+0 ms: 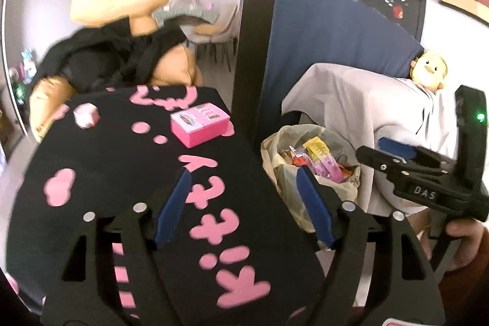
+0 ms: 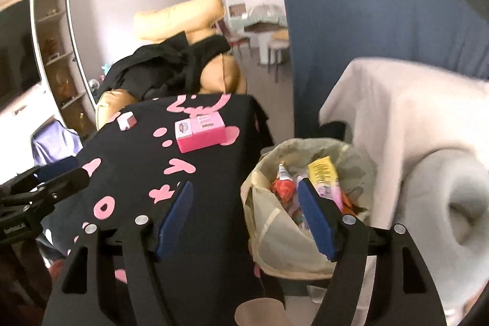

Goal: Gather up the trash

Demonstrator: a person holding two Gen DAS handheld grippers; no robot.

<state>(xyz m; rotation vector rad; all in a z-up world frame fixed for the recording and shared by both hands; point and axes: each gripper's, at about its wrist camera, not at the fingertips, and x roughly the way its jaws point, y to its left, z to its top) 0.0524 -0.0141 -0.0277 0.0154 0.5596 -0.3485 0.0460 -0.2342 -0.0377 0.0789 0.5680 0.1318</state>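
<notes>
A pink box (image 1: 200,126) lies on a table covered with a black cloth with pink shapes (image 1: 101,161); it also shows in the right wrist view (image 2: 200,132). A small pink-white cube (image 1: 86,114) sits at the far left of the cloth, also in the right wrist view (image 2: 126,120). A bin with a beige bag (image 1: 308,170) holds several wrappers beside the table; the right wrist view shows the bag (image 2: 308,197) too. My left gripper (image 1: 243,203) is open and empty above the table edge. My right gripper (image 2: 244,210) is open and empty, over the table edge and bin.
An orange beanbag with black clothes (image 1: 122,57) stands behind the table. A blue panel (image 1: 321,51) and a white-draped seat (image 1: 366,118) with a yellow duck toy (image 1: 429,71) are right of the bin. Shelves (image 2: 58,45) line the left wall.
</notes>
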